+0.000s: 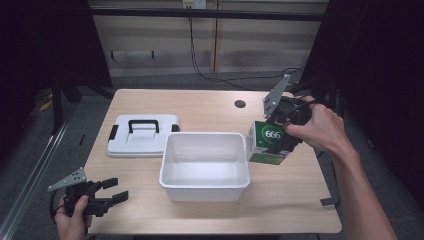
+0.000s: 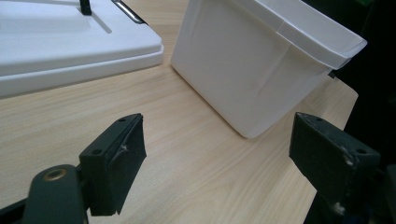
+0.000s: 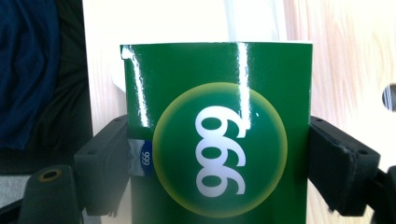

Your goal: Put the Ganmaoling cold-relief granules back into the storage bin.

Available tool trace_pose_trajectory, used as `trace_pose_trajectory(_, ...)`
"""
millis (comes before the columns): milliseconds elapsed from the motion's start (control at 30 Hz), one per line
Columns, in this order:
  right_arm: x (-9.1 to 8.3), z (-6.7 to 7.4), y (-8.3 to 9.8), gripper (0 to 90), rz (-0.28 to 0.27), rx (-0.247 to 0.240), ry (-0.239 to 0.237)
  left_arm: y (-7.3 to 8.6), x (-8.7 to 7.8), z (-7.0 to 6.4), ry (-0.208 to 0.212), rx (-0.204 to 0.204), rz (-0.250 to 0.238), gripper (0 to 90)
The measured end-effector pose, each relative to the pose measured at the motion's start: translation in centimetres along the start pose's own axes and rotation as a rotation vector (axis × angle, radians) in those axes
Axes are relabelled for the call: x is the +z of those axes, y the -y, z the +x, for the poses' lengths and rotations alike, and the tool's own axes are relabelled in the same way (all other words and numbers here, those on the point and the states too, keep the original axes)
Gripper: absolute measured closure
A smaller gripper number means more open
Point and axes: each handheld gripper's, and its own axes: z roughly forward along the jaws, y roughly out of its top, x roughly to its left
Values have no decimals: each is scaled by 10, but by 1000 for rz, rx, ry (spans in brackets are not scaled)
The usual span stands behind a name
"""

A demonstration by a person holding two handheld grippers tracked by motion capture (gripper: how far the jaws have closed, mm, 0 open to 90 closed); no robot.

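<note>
Green box clamped in right gripper, beside white bin, left gripper wide open, empty

The green box standing just right of the white tub carries the one marking that can be read: large white digits inside a round green disc with a pale yellow rim, which read "666" in the high view. In the right gripper view the same disc on the box reads "999", as that camera looks at it turned over. A small blue tab at the box's left edge there repeats the digits in tiny white print.
</note>
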Motion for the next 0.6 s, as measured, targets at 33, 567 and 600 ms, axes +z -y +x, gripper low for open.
trace_pose_trajectory(33, 0, 0, -2, 162, -8, -2, -2, 0, 0, 0, 1, -2, 0, 184)
trace_pose_trajectory(567, 9, -2, -36, 162, -85, -44, -24, 0, -1, 1, -4, 5, -4, 184)
trace_pose_trajectory(600, 10, -2, -38, 162, -82, -40, -27, 0, -1, 1, 0, 2, -5, 185)
